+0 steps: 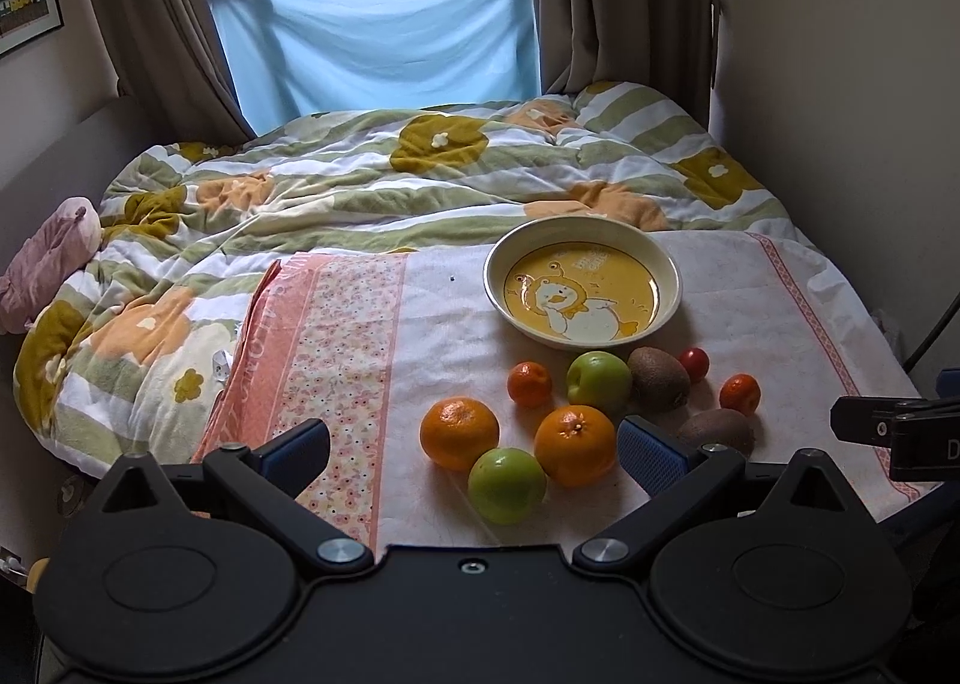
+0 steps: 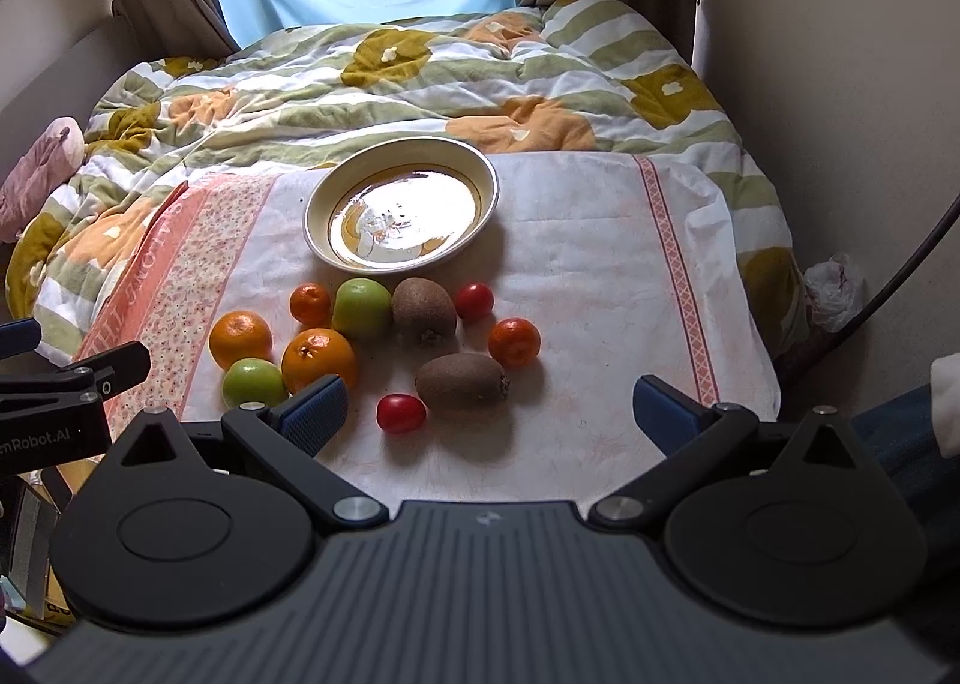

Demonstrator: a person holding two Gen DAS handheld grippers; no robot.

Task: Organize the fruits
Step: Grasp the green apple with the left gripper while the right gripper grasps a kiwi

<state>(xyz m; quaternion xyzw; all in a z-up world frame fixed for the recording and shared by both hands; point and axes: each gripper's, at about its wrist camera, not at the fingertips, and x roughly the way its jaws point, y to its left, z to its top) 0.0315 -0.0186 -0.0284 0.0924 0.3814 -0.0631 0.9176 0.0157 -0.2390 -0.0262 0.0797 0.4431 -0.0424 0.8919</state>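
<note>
- Left tool [image 1: 474, 444] and right tool [image 2: 489, 405]: both held wide, nothing gripped.
- Empty cream duck-print bowl [image 2: 312, 228] is seen beyond the loose fruit.
- Brown oval kiwi [image 2: 461, 380] lies just ahead of right tool, long axis crosswise; right judged nearer.

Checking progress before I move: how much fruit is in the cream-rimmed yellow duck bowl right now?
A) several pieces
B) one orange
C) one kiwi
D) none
D: the cream-rimmed yellow duck bowl holds nothing; the oranges, green apples, kiwis and tomatoes all lie on the white cloth before it.
</note>
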